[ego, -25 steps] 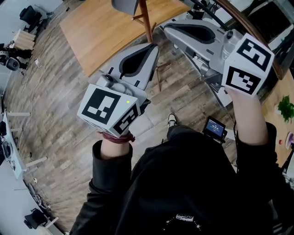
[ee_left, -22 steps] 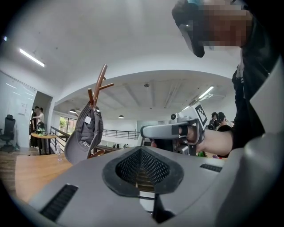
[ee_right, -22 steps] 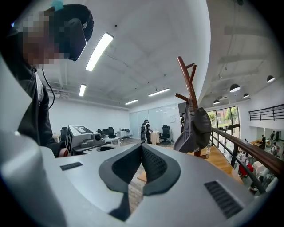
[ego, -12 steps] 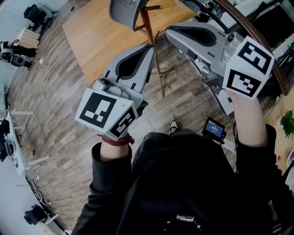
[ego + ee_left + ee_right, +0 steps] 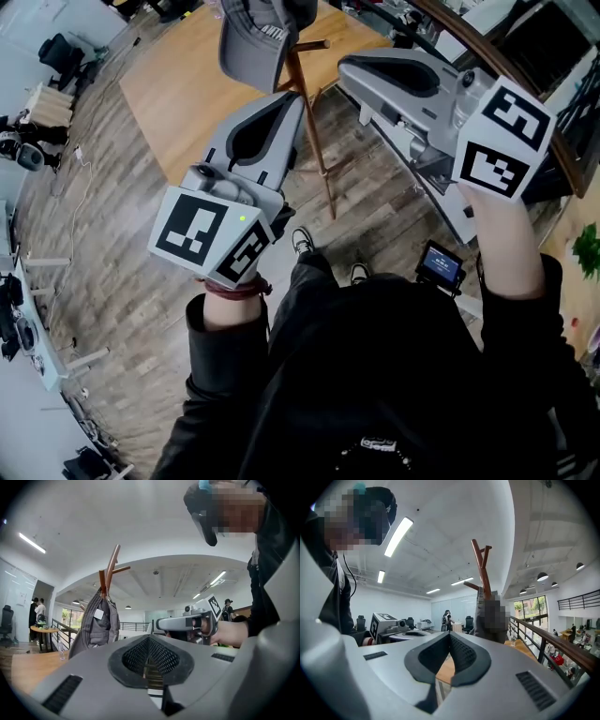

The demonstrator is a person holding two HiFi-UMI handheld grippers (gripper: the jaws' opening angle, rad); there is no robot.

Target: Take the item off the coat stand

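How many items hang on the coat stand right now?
1: a grey item hangs from the upper pegs of the wooden coat stand. Anything behind it would be hidden.

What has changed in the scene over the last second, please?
The person has stepped towards the coat stand, so the hanging grey item shows more fully, nearer the left gripper. A shoe has moved forward. The right gripper keeps its place; both stay shut and empty.
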